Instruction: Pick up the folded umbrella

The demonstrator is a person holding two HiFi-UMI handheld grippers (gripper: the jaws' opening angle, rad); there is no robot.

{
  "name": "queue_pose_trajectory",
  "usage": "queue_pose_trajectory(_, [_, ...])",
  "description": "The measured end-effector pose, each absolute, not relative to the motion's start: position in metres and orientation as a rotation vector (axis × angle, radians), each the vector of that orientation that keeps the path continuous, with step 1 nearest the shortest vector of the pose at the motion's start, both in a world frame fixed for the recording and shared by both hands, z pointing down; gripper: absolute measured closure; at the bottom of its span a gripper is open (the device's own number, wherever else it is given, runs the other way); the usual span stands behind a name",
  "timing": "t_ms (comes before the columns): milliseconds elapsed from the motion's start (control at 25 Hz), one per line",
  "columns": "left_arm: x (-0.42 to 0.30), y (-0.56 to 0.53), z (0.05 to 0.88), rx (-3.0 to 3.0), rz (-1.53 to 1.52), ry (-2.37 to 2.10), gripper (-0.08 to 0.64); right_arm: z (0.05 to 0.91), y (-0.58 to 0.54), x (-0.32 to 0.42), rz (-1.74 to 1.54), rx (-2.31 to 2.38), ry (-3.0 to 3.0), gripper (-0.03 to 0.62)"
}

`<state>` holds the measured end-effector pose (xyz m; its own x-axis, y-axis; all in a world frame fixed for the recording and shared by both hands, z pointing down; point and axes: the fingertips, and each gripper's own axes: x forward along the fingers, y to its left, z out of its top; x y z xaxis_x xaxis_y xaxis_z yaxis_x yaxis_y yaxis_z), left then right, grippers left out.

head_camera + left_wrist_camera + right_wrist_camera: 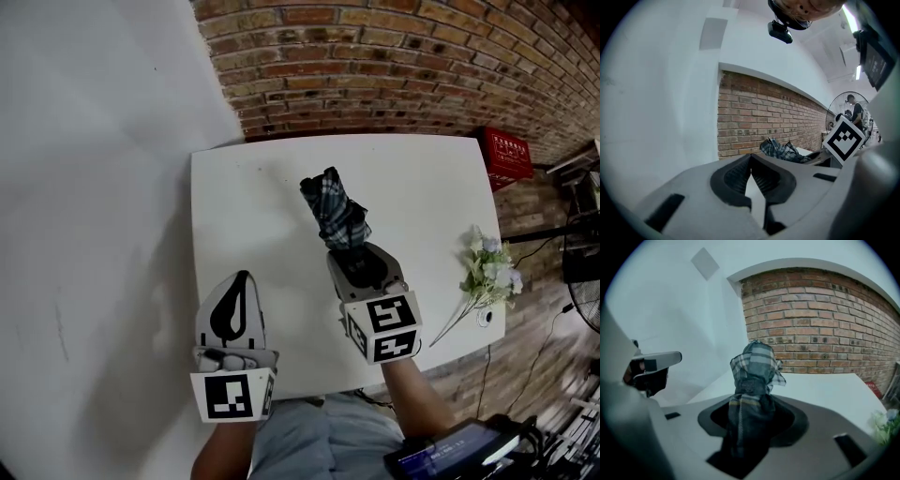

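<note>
The folded umbrella, dark plaid fabric, is lifted off the white table and sticks out forward from my right gripper, which is shut on its lower part. In the right gripper view the umbrella fills the space between the jaws and rises toward the brick wall. My left gripper hovers over the table's near left part, shut with nothing in it; its pads meet at the tips. From the left gripper view the umbrella shows off to the right.
A bunch of pale artificial flowers lies at the table's right edge. A brick wall runs behind the table, with a red crate on the floor to the right. A white wall stands at the left.
</note>
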<state>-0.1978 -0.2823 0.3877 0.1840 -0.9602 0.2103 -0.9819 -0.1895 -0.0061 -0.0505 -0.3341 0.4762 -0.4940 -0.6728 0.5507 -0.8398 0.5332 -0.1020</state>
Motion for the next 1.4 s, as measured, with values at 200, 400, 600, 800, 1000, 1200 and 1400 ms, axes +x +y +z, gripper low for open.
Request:
queue_pose_trajectory(200, [-0.187, -0.268, 0.367, 2.352, 0.225, -1.934, 0.554, 0.451, -0.321, -0.041, 0.453, 1.259, -2.364, 0.403])
queue_pose_trajectory(400, [-0.174, -0.250, 0.345, 2.386, 0.198, -1.956, 0.554, 0.426, -0.304, -0.031, 0.406, 1.281, -2.399, 0.403])
queue_pose_trajectory(600, [-0.162, -0.230, 0.323, 2.414, 0.178, -1.980, 0.554, 0.399, -0.286, -0.021, 0.359, 1.307, -2.447, 0.402])
queue_pose_trajectory(800, [-0.155, -0.209, 0.301, 2.445, 0.156, -2.018, 0.554, 0.372, -0.268, -0.016, 0.304, 1.327, -2.499, 0.402])
queue_pose_trajectory(1000, [-0.145, -0.189, 0.277, 2.477, 0.119, -2.059, 0.554, 0.343, -0.248, -0.009, 0.241, 1.339, -2.557, 0.400])
queue_pose_trajectory(1200, [-0.134, -0.166, 0.251, 2.508, 0.084, -2.106, 0.554, 0.312, -0.227, 0.000, 0.168, 1.357, -2.613, 0.400])
queue_pose_trajectory(1400, [-0.125, -0.145, 0.230, 2.535, 0.059, -2.154, 0.554, 0.281, -0.209, 0.007, 0.093, 1.379, -2.667, 0.397])
